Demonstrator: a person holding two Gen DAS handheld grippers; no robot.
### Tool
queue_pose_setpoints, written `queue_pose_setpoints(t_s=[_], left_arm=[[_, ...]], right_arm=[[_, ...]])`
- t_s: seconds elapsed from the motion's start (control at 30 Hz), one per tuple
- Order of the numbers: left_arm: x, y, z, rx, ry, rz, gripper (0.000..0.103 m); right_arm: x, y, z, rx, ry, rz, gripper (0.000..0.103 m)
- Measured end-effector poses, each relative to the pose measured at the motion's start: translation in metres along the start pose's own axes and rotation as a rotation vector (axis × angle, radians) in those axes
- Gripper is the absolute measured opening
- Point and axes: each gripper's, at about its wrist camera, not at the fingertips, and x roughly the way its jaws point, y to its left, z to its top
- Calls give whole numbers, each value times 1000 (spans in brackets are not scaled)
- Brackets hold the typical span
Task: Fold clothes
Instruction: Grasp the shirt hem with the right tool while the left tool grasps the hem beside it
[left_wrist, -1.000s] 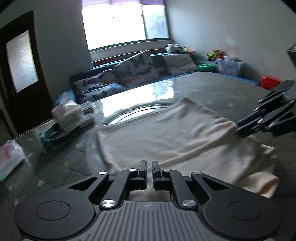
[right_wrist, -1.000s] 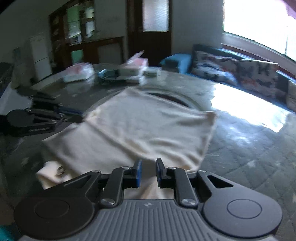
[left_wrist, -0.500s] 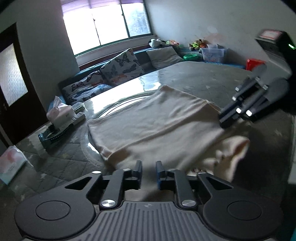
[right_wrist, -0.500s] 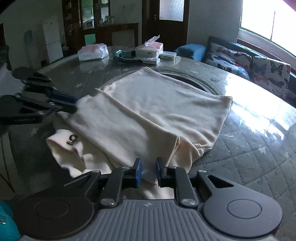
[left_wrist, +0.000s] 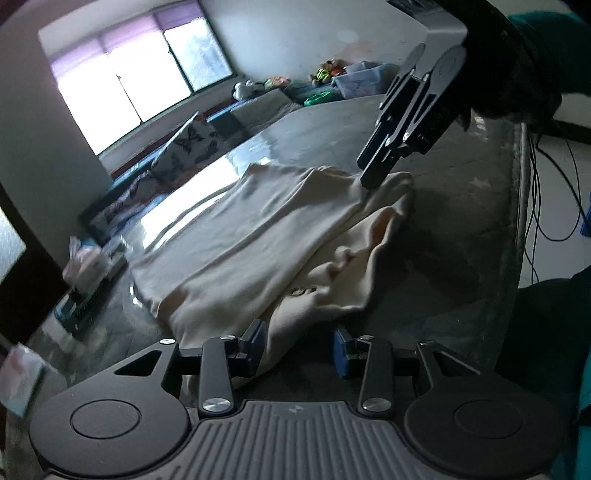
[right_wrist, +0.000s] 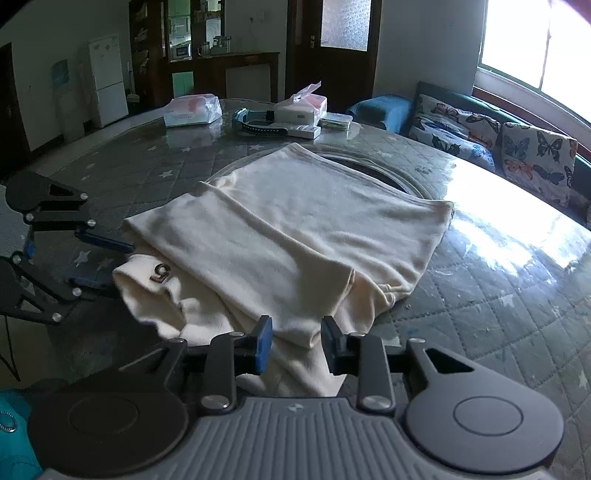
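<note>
Both the left gripper (left_wrist: 298, 347) and right gripper (right_wrist: 295, 343) stand spread and empty over the cream garment (right_wrist: 295, 236), whose near hem hides beneath them.

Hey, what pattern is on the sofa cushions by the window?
Butterflies on a pale ground; the cushions show best in the right wrist view.

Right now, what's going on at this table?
A person with handheld tongs in each hand is folding a cream garment on a quilted grey table. One layer is already folded over the rest. Both tongs are open and grip nothing: the right tongs sit at the near edge of the cloth, and the left tongs hover beside the bunched end bearing a small "5" tag. Tissue packs lie at the far side.
</note>
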Motion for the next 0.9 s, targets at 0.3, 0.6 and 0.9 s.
queue_pose_setpoints(t_s=[0.3,0.6,0.9], left_arm=[[5,11,13,-76,-52,6,10],[21,61,40,-276,-76,-20,9],[33,71,41,-321,-70,-30,11]], right_arm=[[-14,9,-10,-73,15,16,44],[-7,24,-2,-177,-9,46,55],[33,20,15,-105,-5,103,22]])
